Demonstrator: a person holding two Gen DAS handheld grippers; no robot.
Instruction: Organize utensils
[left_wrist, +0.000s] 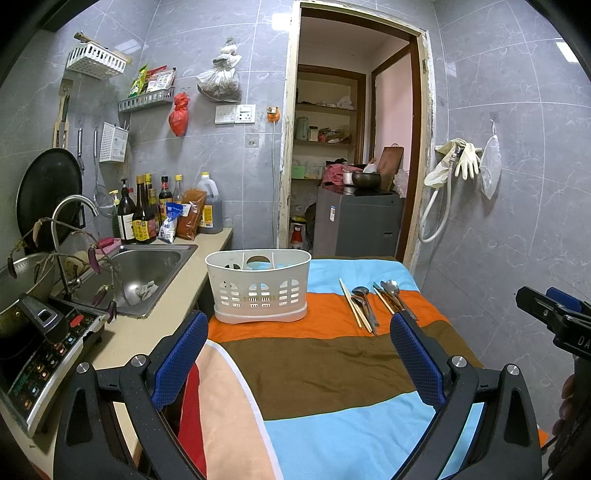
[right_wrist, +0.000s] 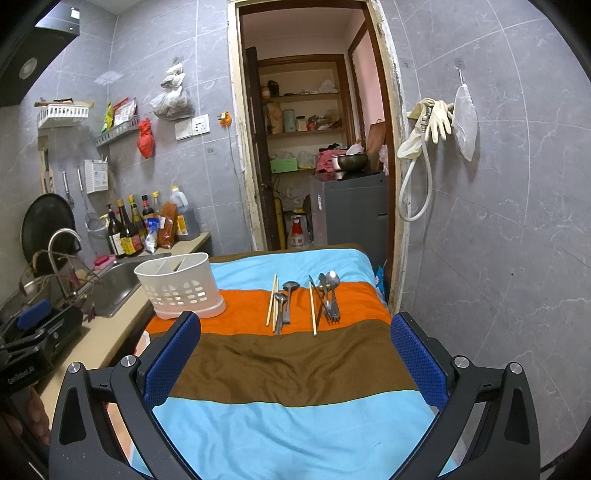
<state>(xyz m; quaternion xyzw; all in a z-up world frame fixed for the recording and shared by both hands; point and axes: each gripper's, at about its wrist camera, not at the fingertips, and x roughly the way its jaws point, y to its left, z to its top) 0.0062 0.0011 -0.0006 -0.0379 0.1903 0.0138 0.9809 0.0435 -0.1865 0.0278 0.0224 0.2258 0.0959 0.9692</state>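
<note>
Utensils (right_wrist: 303, 301) lie in two groups on the cloth's (right_wrist: 295, 369) orange stripe, right of the caddy (right_wrist: 181, 291). Left gripper (left_wrist: 299, 354) and right gripper (right_wrist: 295, 354) hover above the cloth, jaws spread wide, holding nothing.

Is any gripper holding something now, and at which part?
Nothing is held. The left gripper and the right gripper are both open and empty.

Even indoor light, sharp focus, fisheye-bent dark corners
</note>
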